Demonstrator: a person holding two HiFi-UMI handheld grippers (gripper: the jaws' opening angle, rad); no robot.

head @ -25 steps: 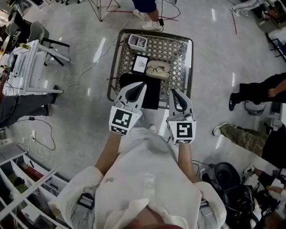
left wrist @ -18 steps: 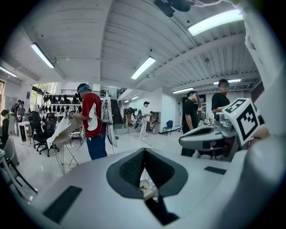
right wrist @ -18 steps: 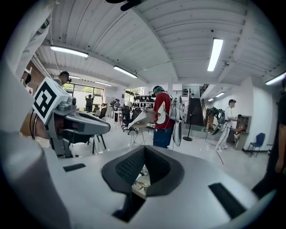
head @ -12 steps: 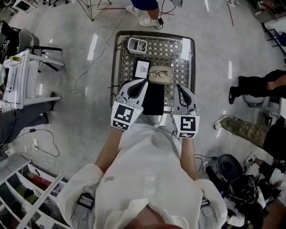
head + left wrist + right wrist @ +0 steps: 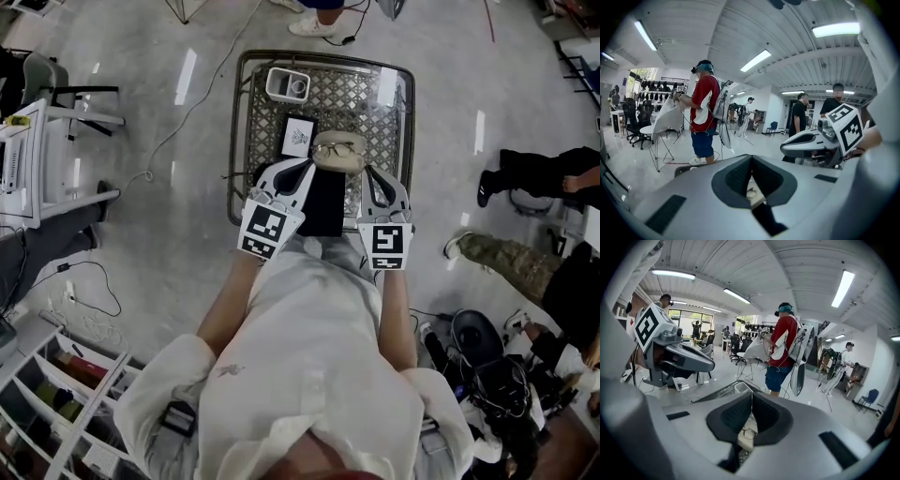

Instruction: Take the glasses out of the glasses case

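Note:
A beige glasses case (image 5: 338, 152) lies on the metal mesh table (image 5: 375, 112), with dark-framed glasses (image 5: 337, 146) resting in it. My left gripper (image 5: 302, 168) hovers just left of and nearer than the case, jaws shut and empty. Right of the case's near end is my right gripper (image 5: 367, 173), also shut and empty. In the left gripper view, the case and glasses (image 5: 752, 192) peek through the gap under the shut jaws. The right gripper view shows the glasses (image 5: 749, 432) the same way.
A black mat (image 5: 323, 202) lies on the table's near side, between the grippers. A black card with a white picture (image 5: 299, 137) sits left of the case and a small white tray (image 5: 288, 84) at the far left corner. People stand around the table.
Both grippers have moved forward over the table and now flank the near end of the case. The table sits closer in the head view.

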